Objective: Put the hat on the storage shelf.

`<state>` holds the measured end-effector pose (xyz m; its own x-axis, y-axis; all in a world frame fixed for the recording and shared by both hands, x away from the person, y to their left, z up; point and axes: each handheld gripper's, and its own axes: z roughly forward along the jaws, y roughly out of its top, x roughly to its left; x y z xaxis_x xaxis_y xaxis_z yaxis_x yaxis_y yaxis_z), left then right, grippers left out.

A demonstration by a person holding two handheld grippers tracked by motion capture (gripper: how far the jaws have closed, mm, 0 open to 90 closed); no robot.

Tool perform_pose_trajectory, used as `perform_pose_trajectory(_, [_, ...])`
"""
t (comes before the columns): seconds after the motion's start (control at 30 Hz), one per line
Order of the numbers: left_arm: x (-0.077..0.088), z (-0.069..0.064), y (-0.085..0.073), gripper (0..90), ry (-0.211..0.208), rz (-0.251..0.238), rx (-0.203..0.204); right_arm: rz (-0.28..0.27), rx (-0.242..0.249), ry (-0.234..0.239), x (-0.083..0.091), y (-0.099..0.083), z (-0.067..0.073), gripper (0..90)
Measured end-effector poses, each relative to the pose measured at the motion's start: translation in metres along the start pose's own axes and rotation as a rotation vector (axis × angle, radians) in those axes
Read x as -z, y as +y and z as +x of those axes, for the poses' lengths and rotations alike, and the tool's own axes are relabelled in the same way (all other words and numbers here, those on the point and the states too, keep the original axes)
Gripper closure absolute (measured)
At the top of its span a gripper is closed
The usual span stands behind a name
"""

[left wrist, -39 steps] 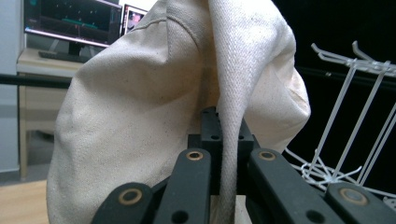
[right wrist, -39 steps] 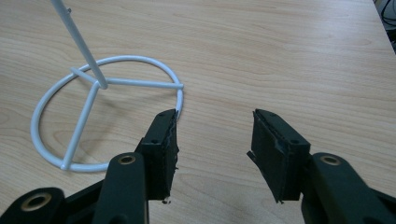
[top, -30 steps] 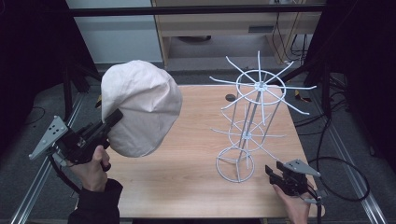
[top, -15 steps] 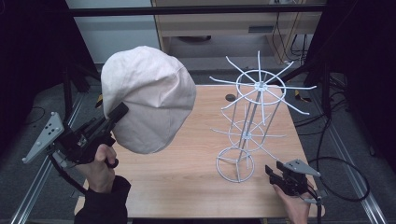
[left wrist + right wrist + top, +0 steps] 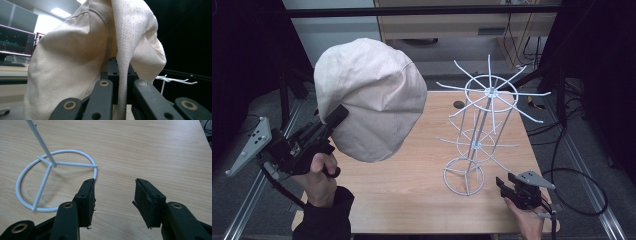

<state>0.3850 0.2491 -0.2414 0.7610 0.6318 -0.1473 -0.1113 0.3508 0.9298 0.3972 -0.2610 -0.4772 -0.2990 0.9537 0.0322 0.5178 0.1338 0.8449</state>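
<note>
**Holding a cloth hat above the tabletop**

Gripping a fold of the beige cloth hat point(image 5: 369, 97), the left tongs point(image 5: 334, 119) are clamped tight on the fabric; in the left gripper view the cloth point(image 5: 100, 50) runs down between the two closed jaws. The hat hangs in the air over the left part of the tabletop point(image 5: 412, 195), well apart from the white wire rack point(image 5: 484, 130) standing on the right part. The right tongs point(image 5: 113, 195) rest low near the tabletop's near right corner, jaws apart with nothing between them, one jaw just beside the rack's round base ring point(image 5: 27, 172).
</note>
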Motion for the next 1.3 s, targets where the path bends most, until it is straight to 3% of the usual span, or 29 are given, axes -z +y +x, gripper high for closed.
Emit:
perform_pose_trajectory(0.47, [-0.012, -0.016, 0.007, 88.4, -0.067, -0.028, 0.012, 0.003, -0.003, 0.0, 0.0, 0.0, 0.0, 50.8])
perform_pose_trajectory(1.3, [-0.039, -0.044, -0.002, 88.4, -0.168, -0.031, 0.047, 0.004, -0.004, 0.0, 0.0, 0.0, -0.001, 50.9])
